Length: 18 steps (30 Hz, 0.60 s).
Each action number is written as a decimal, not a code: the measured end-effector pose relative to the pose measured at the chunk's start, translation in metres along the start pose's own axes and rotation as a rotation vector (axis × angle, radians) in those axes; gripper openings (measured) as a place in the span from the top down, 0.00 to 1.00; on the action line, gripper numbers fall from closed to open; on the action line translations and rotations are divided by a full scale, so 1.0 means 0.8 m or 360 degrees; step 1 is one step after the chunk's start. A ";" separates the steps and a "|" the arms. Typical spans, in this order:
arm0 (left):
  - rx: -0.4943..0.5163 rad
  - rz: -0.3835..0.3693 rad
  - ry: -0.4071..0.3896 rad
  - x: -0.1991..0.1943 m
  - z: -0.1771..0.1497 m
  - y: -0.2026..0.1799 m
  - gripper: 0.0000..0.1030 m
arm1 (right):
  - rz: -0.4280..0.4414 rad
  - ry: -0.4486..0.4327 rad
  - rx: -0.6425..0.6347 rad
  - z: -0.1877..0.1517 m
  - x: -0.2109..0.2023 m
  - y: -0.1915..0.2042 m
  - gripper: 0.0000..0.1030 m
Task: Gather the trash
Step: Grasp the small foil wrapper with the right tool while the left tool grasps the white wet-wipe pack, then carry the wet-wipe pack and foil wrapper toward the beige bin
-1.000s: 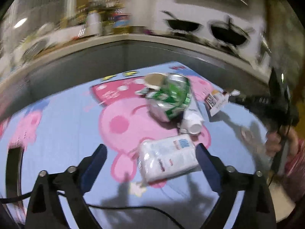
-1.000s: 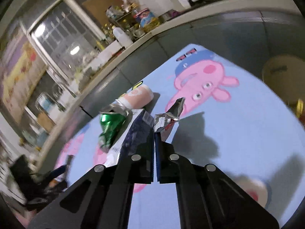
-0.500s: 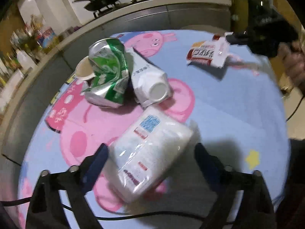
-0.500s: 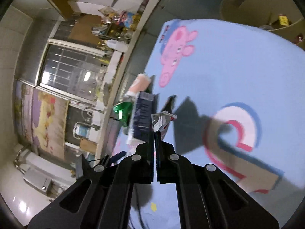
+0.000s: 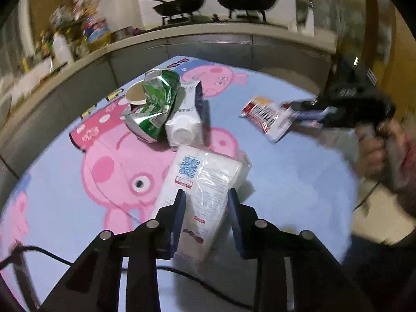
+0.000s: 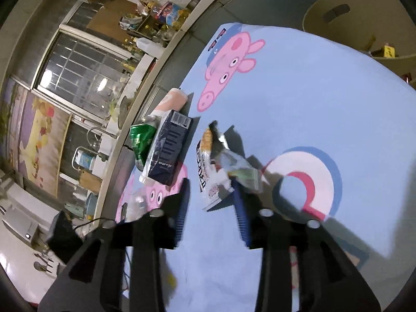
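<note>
My left gripper [image 5: 205,202] is shut on a white tissue pack [image 5: 205,179] lying on the Peppa Pig tablecloth [image 5: 286,182]. Behind it lie a crushed green can [image 5: 153,106], a paper cup [image 5: 136,95] and a dark carton [image 5: 186,119]. My right gripper [image 6: 210,195] is open, with a snack wrapper [image 6: 208,166] loose at its right finger; in the left wrist view the wrapper [image 5: 267,117] hangs at the right gripper's tip [image 5: 299,114]. The can [image 6: 141,137], carton [image 6: 169,148] and cup [image 6: 171,100] lie beyond.
A kitchen counter [image 5: 208,31] with pans and bottles runs behind the table. A round beige bin [image 6: 358,23] stands past the table's far edge in the right wrist view. The person's hand [image 5: 377,150] holds the right gripper.
My left gripper has closed onto the tissue pack. My right gripper has opened, and the snack wrapper it pinched now sits loose between its fingers.
</note>
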<state>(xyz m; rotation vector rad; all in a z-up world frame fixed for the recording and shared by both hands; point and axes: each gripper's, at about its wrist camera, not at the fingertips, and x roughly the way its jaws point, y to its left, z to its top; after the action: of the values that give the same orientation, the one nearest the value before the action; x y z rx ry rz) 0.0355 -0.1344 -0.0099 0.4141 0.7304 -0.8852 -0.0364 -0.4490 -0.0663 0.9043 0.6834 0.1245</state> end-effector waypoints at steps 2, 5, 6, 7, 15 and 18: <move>-0.0077 -0.0059 -0.0020 -0.006 0.001 -0.006 0.87 | 0.0007 0.0005 -0.0039 0.003 0.008 0.003 0.66; -0.0191 -0.0177 -0.0017 -0.006 0.011 -0.017 0.98 | -0.0026 0.0012 -0.0144 0.005 0.018 0.013 0.94; -0.0213 -0.0209 -0.0017 -0.003 0.017 -0.021 0.98 | -0.0030 0.0015 -0.0158 0.005 0.020 0.014 0.98; -0.0220 -0.0222 -0.0016 -0.001 0.021 -0.026 0.98 | -0.0031 0.0006 -0.0167 0.006 0.020 0.015 0.98; -0.0174 -0.0136 -0.0021 0.002 0.046 -0.049 0.89 | -0.0061 -0.0162 -0.0288 0.005 -0.034 0.014 0.99; -0.0088 0.0134 0.0005 0.002 0.039 -0.048 0.11 | -0.0062 -0.0210 -0.0282 0.006 -0.059 0.004 0.99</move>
<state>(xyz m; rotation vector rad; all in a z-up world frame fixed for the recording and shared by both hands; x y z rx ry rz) 0.0176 -0.1763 0.0096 0.3943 0.7339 -0.7837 -0.0695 -0.4680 -0.0385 0.7220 0.5576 0.0881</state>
